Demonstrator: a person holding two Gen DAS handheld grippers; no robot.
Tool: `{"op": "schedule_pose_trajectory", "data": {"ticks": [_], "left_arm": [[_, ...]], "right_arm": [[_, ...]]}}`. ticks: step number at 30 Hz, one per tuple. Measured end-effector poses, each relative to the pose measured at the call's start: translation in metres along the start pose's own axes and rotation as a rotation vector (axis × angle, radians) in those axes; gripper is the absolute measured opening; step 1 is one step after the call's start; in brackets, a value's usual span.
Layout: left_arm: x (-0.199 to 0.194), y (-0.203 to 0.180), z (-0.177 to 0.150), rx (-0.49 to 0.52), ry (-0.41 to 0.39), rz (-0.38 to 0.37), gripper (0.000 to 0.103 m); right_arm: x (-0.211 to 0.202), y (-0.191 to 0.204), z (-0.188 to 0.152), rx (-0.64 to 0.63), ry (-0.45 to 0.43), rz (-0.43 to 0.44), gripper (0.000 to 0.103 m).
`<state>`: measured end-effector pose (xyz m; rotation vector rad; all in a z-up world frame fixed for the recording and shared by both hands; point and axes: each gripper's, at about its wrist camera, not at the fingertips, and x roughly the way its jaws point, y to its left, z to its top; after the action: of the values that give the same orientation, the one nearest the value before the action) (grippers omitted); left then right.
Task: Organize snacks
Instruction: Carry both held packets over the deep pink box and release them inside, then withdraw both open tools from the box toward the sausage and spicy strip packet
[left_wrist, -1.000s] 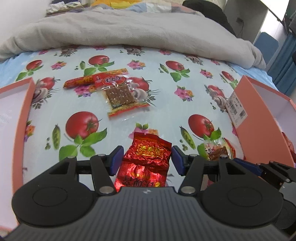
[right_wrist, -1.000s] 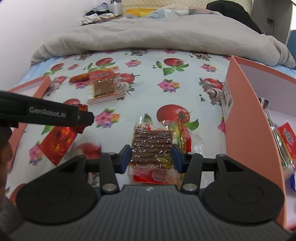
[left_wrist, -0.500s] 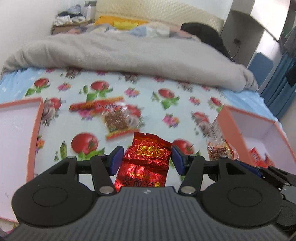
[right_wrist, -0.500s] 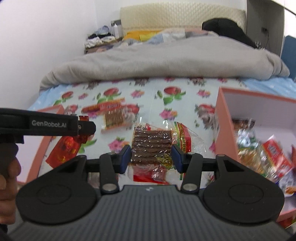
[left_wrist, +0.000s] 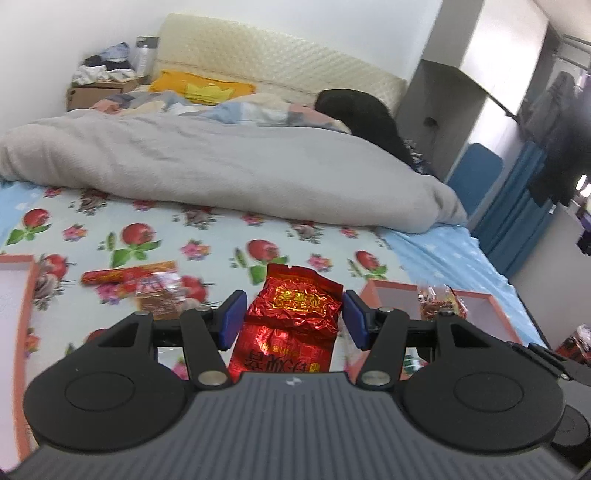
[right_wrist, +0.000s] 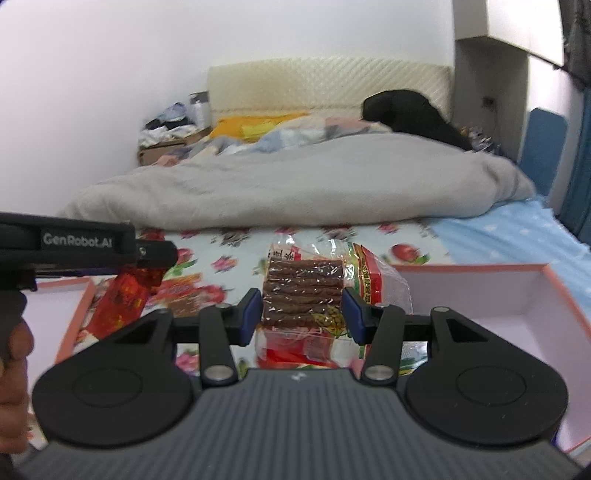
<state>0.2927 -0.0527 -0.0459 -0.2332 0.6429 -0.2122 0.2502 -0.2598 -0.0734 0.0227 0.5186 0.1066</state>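
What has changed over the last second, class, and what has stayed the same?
Both tools have risen off the tablecloth: the left tool carries the red foil packet, the right tool the clear snack pack. Both grips are unchanged; the sausage stick still lies there.

Room was evenly lit, soft daylight w/ no hard shadows. White wall (right_wrist: 92, 92) looked washed out. Fisheye bent the edges hard. Floral sheet (left_wrist: 207, 258) and snacks on it smeared by motion blur; red foil packet (left_wrist: 291, 317) glinted.
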Motion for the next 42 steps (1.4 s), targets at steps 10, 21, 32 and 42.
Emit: {"op": "schedule_pose_trajectory", "data": {"ticks": [10, 21, 32, 42], "left_arm": [[0.030, -0.077, -0.007, 0.081, 0.044, -0.137, 0.062], [0.085, -0.140, -0.052, 0.226, 0.212, -0.231, 0.063], [0.126, -0.179, -0.080, 0.314, 0.341, -0.235, 0.063], [0.132, -0.182, -0.084, 0.312, 0.356, -0.234, 0.071]], "right_arm": [[-0.011, -0.049, -0.008, 0.022, 0.017, -0.097, 0.051], [-0.005, -0.115, -0.052, 0.126, 0.147, -0.201, 0.051], [0.008, -0.154, -0.082, 0.194, 0.243, -0.185, 0.051], [0.012, -0.168, -0.085, 0.208, 0.265, -0.202, 0.072]]}}
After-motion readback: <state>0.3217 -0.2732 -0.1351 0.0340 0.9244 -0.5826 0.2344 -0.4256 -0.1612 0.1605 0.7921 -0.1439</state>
